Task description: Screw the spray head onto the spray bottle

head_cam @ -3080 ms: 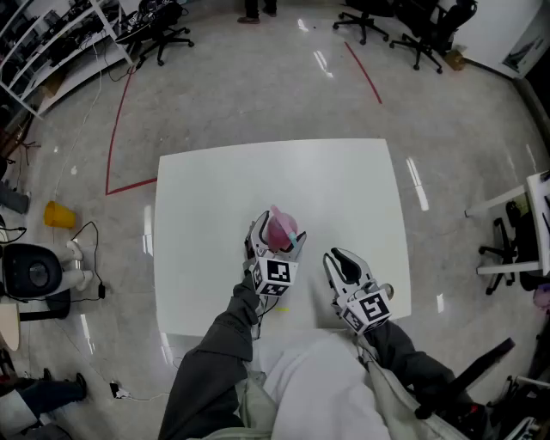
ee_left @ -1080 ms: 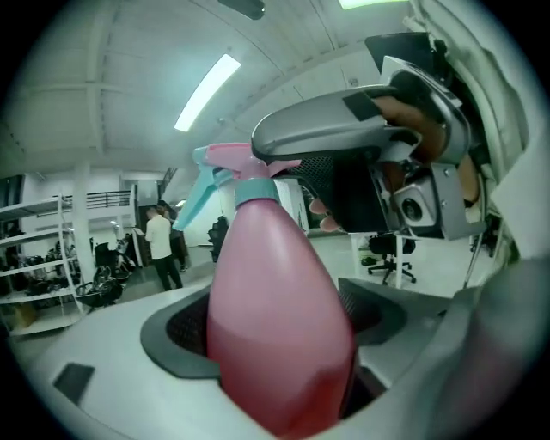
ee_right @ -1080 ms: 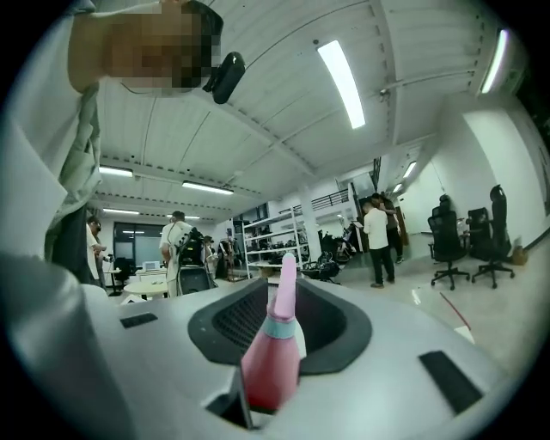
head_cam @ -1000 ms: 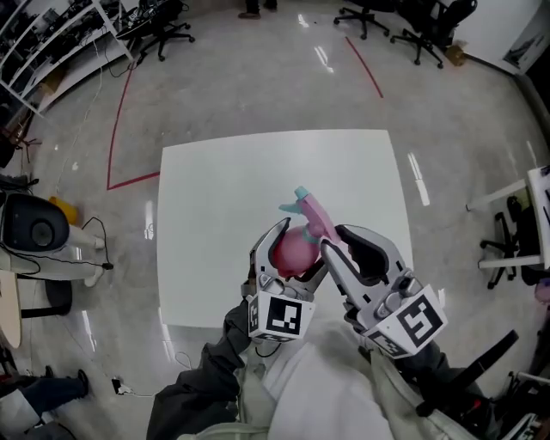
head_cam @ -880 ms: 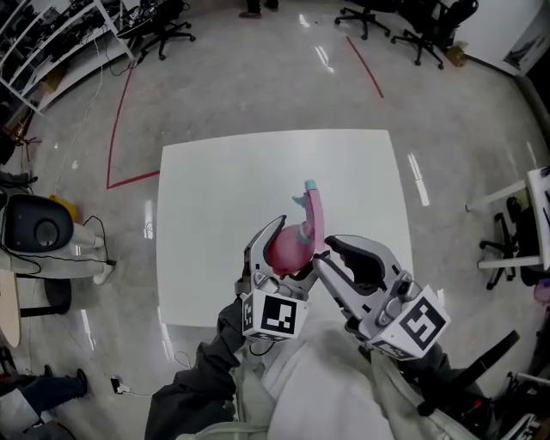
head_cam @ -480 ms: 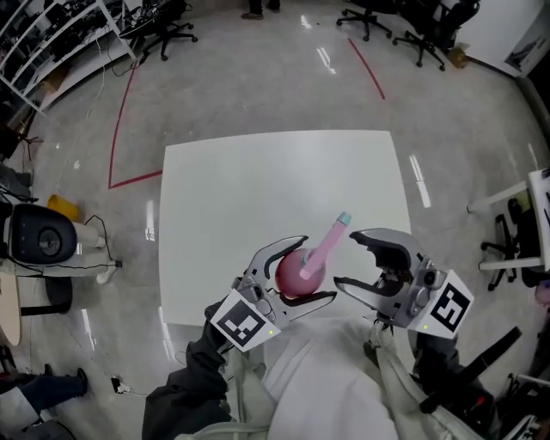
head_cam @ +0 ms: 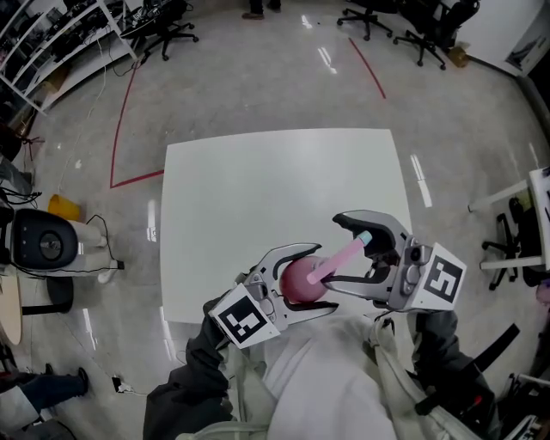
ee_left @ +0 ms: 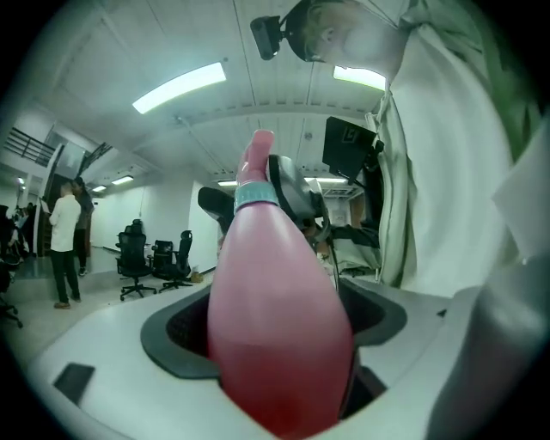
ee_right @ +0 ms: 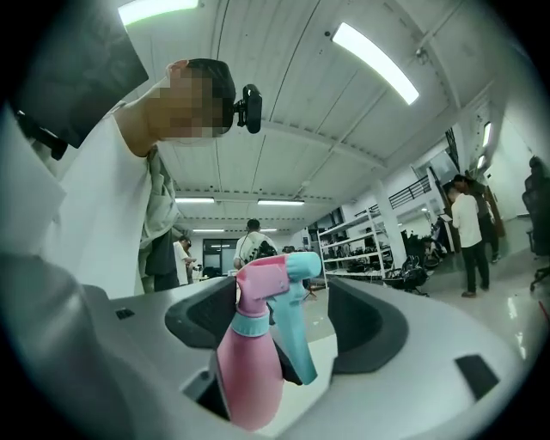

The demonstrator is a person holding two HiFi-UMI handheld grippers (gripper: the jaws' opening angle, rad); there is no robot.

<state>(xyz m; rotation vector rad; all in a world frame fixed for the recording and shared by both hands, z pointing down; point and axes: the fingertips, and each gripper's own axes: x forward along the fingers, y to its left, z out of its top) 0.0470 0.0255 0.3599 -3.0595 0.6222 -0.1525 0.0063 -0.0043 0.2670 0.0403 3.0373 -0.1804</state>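
Observation:
A pink spray bottle (head_cam: 296,279) is tipped on its side above the white table (head_cam: 258,189), and my left gripper (head_cam: 325,280) is shut on its round body. Its pink spray head (head_cam: 348,250) with a teal nozzle sits on the neck and points right. My right gripper (head_cam: 335,250) is opening, its jaws standing wide around the spray head without pressing on it. In the right gripper view the spray head (ee_right: 271,279) and teal trigger (ee_right: 292,335) stand between the pads (ee_right: 369,331) with gaps on both sides. The bottle (ee_left: 275,318) fills the left gripper view.
Grey floor with a red tape line (head_cam: 120,112) surrounds the table. Office chairs (head_cam: 404,26) stand at the back, shelving (head_cam: 43,43) at the far left, a white desk edge (head_cam: 537,215) at the right. People stand in the background of both gripper views.
The bottle has tipped from pointing away to pointing right. My right gripper let go of the spray head, drew off to the right, and now has its wide jaws around the head again.

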